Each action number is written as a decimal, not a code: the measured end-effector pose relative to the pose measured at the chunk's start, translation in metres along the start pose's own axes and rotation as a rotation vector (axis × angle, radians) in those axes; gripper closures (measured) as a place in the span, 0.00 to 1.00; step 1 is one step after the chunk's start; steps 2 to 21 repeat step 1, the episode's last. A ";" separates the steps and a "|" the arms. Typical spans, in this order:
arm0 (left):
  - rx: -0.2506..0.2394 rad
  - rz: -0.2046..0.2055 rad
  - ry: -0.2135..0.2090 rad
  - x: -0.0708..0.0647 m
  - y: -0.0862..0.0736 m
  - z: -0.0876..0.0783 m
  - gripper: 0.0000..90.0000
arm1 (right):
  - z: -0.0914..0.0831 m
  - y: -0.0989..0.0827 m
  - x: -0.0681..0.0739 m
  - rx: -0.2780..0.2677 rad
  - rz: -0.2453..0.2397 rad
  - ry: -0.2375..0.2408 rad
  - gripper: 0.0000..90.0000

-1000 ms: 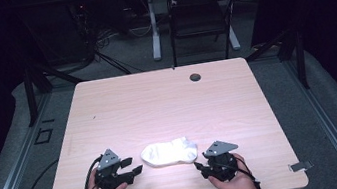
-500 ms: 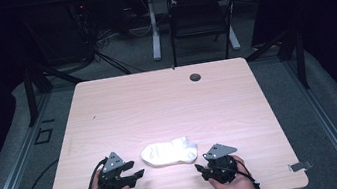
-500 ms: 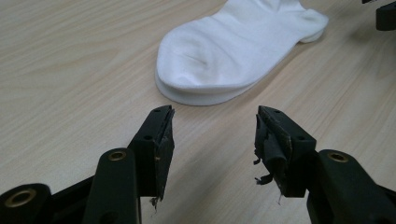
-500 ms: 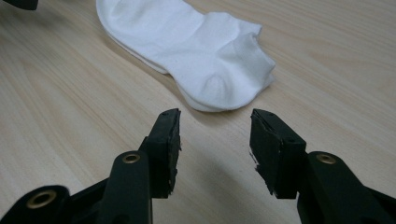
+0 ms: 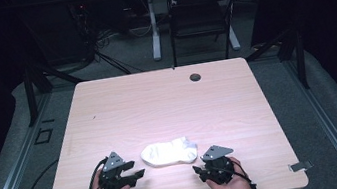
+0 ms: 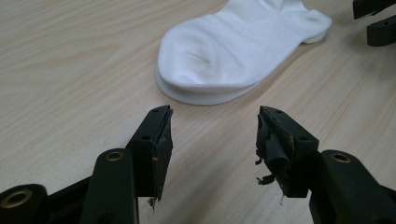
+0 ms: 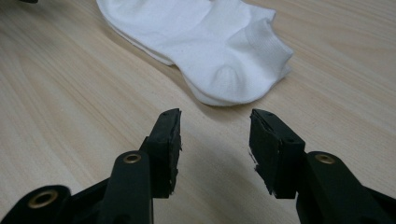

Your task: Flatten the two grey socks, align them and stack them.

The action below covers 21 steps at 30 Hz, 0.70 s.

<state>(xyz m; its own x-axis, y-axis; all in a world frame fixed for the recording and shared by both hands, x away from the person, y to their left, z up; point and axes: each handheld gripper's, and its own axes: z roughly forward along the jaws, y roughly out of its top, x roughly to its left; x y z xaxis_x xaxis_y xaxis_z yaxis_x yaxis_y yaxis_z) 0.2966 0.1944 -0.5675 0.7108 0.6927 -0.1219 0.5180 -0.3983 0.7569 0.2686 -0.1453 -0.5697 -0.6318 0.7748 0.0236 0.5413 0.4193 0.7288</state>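
Note:
White ankle socks (image 5: 169,152) lie flat, stacked one on the other, near the front edge of the wooden table (image 5: 157,101). Seen from the high view, my left gripper (image 5: 136,172) rests just left of the toe end and my right gripper (image 5: 198,170) just right of the cuff end. The left gripper view shows the socks' toe (image 6: 219,51) a short way beyond my left gripper (image 6: 214,130), open with bare wood between its jaws. My right gripper (image 7: 215,133) also stands open, short of the socks' heel and cuff (image 7: 233,70).
A small dark round grommet (image 5: 195,77) sits at the table's far edge. Beyond the table stand a black chair (image 5: 200,14) and desk legs with cables on the floor. The other gripper's black jaws (image 6: 379,23) show at the top right of the left gripper view.
Both hands have stayed nearly where they were. The socks have not moved.

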 end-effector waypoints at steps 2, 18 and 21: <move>0.000 0.000 0.000 0.000 0.000 0.000 0.50 | 0.000 0.000 0.000 0.000 0.000 0.000 0.60; 0.000 0.000 0.000 0.000 0.000 0.000 0.50 | 0.000 0.000 0.000 0.000 0.000 0.000 0.60; 0.000 0.000 0.000 0.000 0.000 0.000 0.50 | 0.000 0.000 0.000 0.000 0.000 0.000 0.60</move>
